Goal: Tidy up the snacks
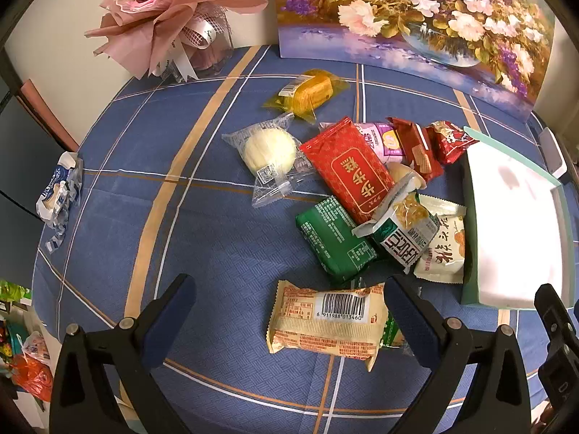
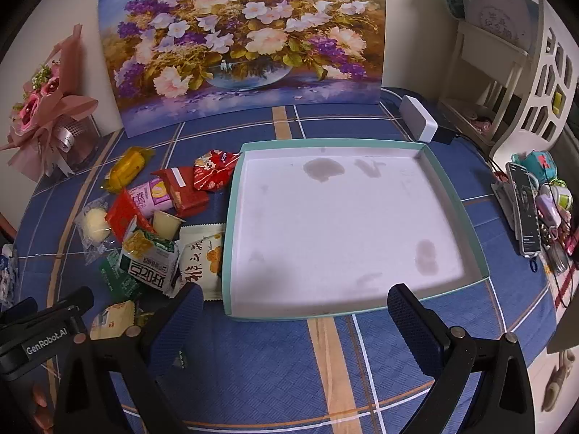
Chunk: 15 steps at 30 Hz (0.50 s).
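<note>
A: Biggest thing first?
B: Blue checked tablecloth (image 2: 253, 369), flower painting (image 2: 246, 36) propped at the back. Then the teal-rimmed white tray (image 2: 231, 217), nothing in it, a few grey stains.
A: Snacks?
B: Heaped on the cloth, just left of the tray: red packet (image 1: 349, 170), green packet (image 1: 334, 240), clear-wrapped bun (image 1: 269, 153), yellow cake (image 1: 311, 94). Beige barcode packet (image 1: 325, 322) lies apart, nearest.
A: Grippers?
B: Left gripper (image 1: 289, 318) jaws wide apart, straddling the beige packet, not touching. Right gripper (image 2: 295, 322) spread too, at the tray's near edge, holding nothing.
</note>
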{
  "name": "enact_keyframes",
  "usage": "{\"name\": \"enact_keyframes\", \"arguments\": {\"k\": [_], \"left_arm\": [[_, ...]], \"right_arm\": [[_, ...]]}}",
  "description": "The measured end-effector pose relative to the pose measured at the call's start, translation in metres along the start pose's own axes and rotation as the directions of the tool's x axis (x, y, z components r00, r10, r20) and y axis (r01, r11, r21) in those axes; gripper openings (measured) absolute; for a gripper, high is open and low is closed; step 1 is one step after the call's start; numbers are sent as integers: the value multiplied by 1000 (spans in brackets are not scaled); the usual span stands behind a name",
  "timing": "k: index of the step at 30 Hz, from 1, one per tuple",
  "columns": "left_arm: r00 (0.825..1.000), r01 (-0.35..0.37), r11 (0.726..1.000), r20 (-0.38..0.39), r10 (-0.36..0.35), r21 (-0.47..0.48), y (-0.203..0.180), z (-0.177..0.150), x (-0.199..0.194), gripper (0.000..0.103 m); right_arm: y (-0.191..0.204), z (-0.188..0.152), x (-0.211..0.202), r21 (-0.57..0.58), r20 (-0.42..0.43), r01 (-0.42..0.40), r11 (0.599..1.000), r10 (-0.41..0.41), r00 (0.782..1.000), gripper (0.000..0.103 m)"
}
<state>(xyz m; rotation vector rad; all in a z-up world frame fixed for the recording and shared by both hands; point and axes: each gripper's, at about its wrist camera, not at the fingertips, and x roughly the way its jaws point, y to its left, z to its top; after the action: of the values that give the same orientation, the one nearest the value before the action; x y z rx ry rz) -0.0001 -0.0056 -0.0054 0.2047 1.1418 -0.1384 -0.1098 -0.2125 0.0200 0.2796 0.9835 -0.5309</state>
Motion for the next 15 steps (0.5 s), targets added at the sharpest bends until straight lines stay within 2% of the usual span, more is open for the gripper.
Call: {"name": "enact_keyframes", "arguments": {"k": [15], "left_arm": [[1000,-1,1000,-1,1,1,-1,0,1,103]], "right_arm": [[0,0,0,2,0,-1,1000,1,1000,103]]}}
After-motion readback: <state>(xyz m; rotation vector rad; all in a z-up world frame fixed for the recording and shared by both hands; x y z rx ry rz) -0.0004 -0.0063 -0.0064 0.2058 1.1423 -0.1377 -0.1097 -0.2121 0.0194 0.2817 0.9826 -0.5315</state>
